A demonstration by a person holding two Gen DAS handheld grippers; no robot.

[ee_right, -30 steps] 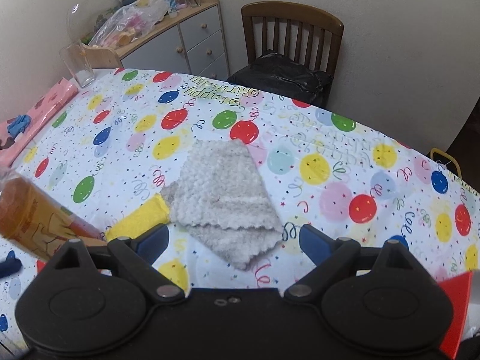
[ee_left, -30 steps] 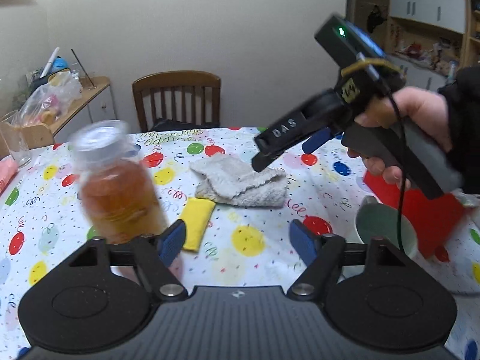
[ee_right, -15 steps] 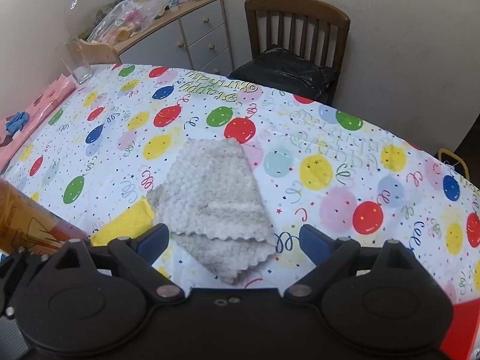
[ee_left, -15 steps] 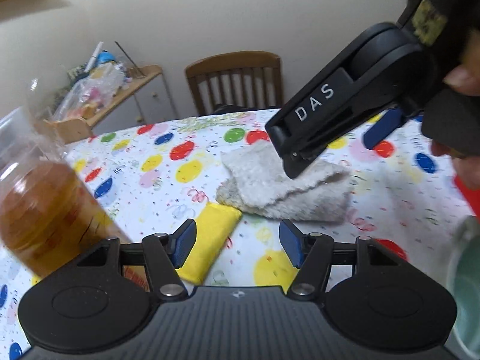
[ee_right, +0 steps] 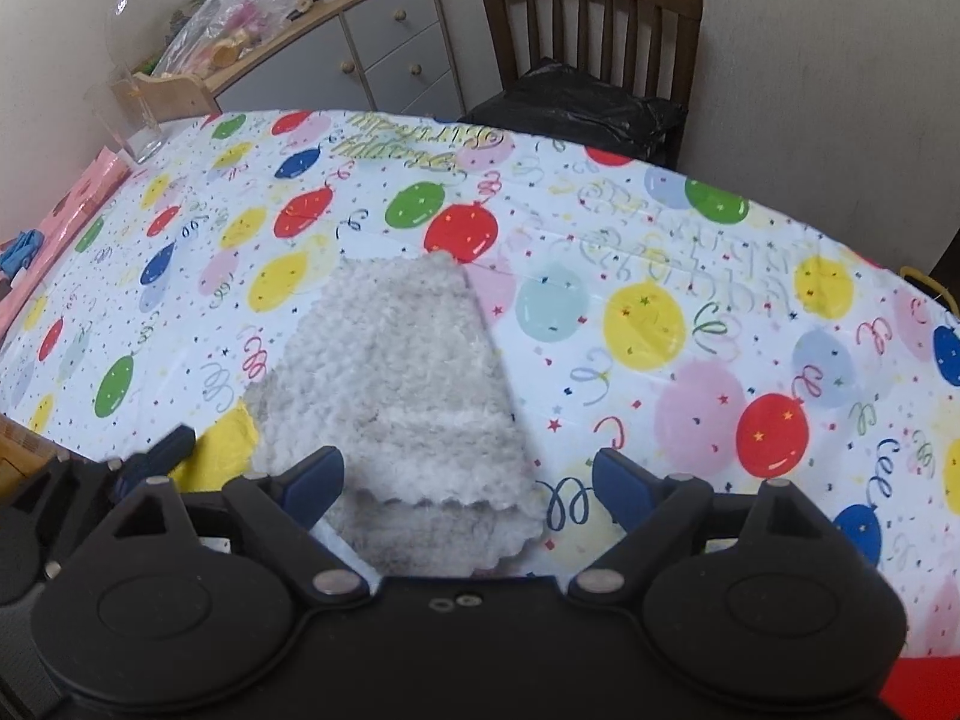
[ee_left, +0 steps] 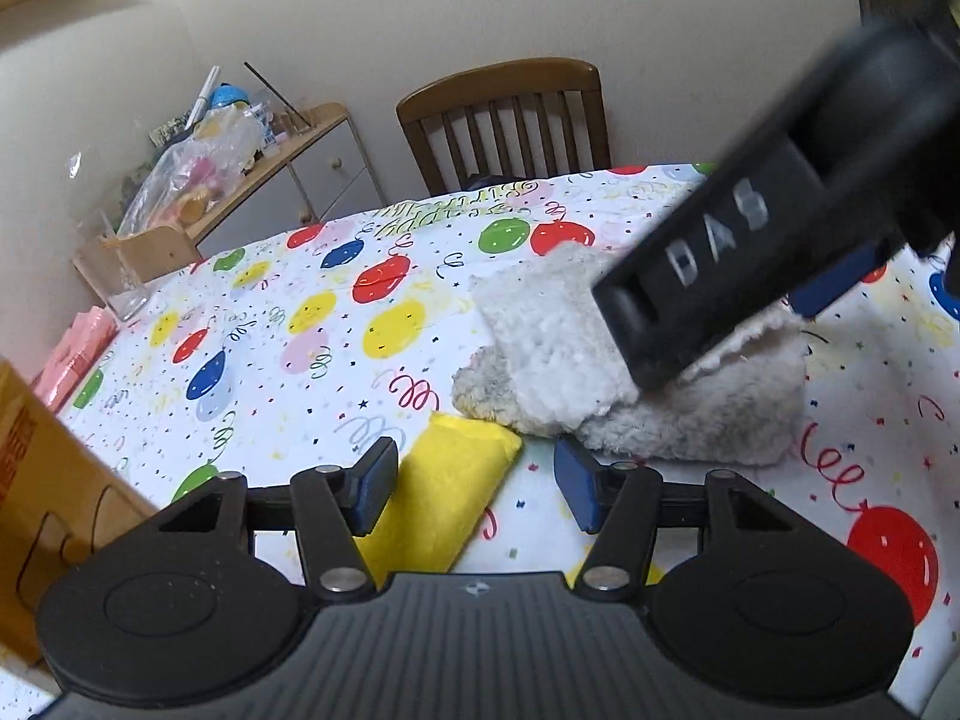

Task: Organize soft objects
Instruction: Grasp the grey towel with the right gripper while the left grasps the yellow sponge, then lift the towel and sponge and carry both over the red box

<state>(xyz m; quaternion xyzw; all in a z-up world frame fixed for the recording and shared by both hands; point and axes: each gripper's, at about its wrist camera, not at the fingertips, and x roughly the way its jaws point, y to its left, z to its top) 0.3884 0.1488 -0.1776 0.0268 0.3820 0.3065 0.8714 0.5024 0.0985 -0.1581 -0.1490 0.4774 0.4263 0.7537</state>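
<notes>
Left wrist view: white capitals "DAS" on the black finger (ee_left: 714,234) of the right gripper (ee_right: 471,486), slanting down from the upper right and hiding part of the folded grey-white towel (ee_left: 540,348). Reads, upside down in gold script on the balloon-print tablecloth (ee_left: 288,372), "Happy Birthday". Shows red print on the amber-brown container (ee_left: 48,480) at the left edge, too cropped to read.

Left gripper (ee_left: 474,486): jaws partly spread, just been closing, blue pads either side of the yellow cloth (ee_left: 450,498) below them, not pressing it. Lies flat on the tablecloth, that cloth, its far end just against the towel's near corner.

Right wrist view: right gripper's jaws wide apart, just been closing a little, over the towel's scalloped near edge, pads clear of it. Sits mid-table, the towel, in stacked layers.

Around: wooden slat-back chair (ee_right: 591,18) behind the table with a black bag (ee_right: 576,108) on its seat; grey sideboard (ee_right: 372,54) with round knobs, topped by a clear plastic bag (ee_right: 234,12) of small items; empty drinking glass (ee_right: 129,120) at the far left corner; pink packet (ee_right: 78,204) beside it; red sheet (ee_right: 924,684) at the lower right edge.
</notes>
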